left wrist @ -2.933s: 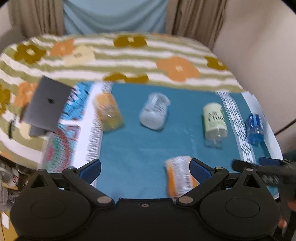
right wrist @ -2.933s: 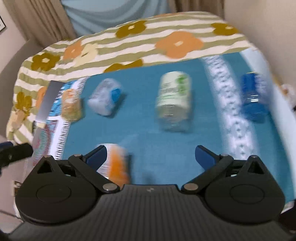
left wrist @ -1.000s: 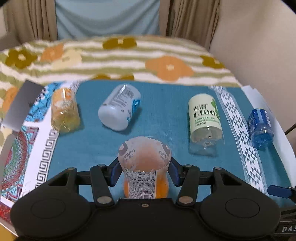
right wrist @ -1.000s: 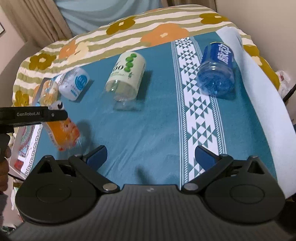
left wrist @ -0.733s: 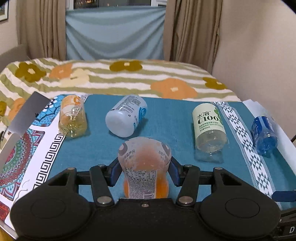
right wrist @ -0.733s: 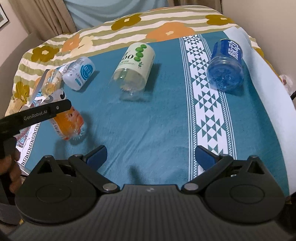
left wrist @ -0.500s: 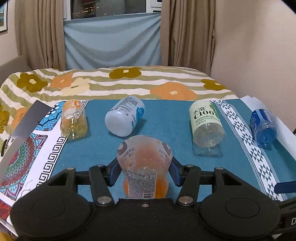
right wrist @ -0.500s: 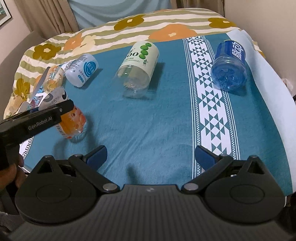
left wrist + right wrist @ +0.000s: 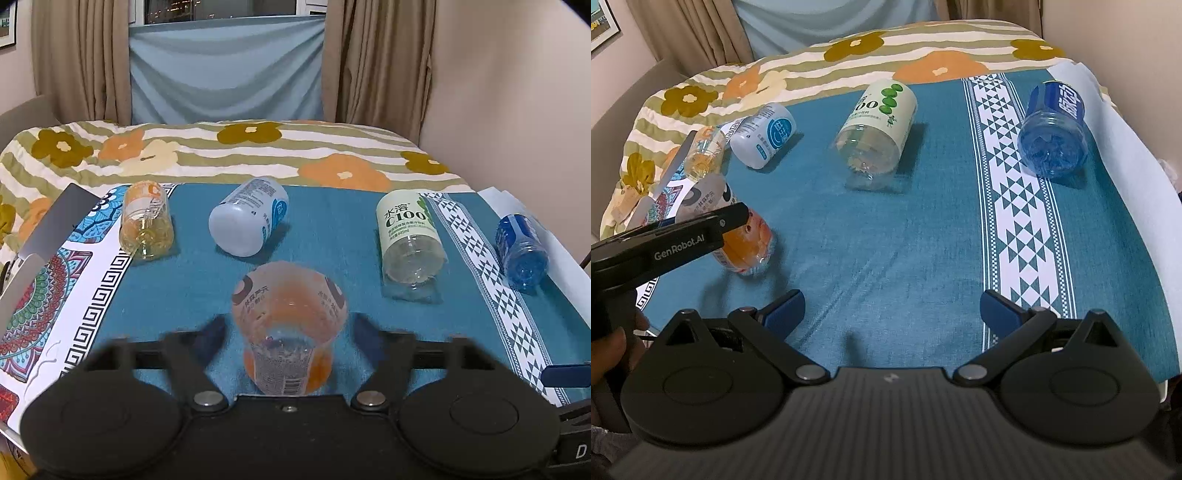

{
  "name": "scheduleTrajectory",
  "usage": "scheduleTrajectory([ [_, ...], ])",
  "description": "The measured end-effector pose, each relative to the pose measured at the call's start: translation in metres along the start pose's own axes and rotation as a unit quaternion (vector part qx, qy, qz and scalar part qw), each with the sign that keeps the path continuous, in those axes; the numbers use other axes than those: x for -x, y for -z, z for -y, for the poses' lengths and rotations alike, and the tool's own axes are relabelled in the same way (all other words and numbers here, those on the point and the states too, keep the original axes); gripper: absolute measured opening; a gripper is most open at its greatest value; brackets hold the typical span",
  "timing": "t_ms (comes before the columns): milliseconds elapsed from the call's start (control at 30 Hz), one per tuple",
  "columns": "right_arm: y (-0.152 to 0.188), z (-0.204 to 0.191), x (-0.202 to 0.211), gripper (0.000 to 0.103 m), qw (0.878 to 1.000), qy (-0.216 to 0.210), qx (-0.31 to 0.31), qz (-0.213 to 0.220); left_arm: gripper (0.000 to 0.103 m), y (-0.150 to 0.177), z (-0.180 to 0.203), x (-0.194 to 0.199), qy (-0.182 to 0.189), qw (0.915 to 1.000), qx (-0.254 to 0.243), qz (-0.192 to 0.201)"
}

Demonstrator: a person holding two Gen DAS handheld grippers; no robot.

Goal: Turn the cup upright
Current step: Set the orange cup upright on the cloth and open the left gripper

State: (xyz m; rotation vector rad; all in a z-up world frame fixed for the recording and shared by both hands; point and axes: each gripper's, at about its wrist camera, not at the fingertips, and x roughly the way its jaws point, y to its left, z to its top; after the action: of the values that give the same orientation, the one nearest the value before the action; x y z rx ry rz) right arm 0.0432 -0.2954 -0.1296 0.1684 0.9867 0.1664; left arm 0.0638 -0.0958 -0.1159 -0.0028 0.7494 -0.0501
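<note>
The orange cup (image 9: 289,325) stands on the blue cloth (image 9: 332,229) at the bottom middle of the left view, between the left tongs (image 9: 288,334). Those tongs are open, blurry, and not touching the cup. The right tongs (image 9: 892,308) are wide open and hold nothing.

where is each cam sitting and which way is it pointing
Left wrist: on the left gripper, level across the teal cloth toward the curtains; its blurred, parted fingers flank the orange cup.
Right wrist: on the right gripper, angled down over the cloth; its open fingers, plus the left gripper and the person's hand at left.
Shared: the orange cup, green-label cup, blue cup.
</note>
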Motion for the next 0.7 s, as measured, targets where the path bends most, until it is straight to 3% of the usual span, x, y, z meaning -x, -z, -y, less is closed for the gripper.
scheduleTrajectory([
  [67,0.000,0.000,0.001,0.103,1.000,0.001,-0.001,0.001,0.101,0.000,-0.001,0.003,0.001,0.9999,0.002,0.010],
  [400,0.000,-0.003,0.015,0.103,1.000,0.011,-0.006,0.013,0.101,-0.007,-0.006,0.021,0.008,0.9999,0.005,0.006],
  [700,-0.018,-0.024,0.066,0.103,0.998,0.038,0.016,0.055,0.103,-0.027,-0.023,0.094,0.008,0.9994,0.020,0.027],
])
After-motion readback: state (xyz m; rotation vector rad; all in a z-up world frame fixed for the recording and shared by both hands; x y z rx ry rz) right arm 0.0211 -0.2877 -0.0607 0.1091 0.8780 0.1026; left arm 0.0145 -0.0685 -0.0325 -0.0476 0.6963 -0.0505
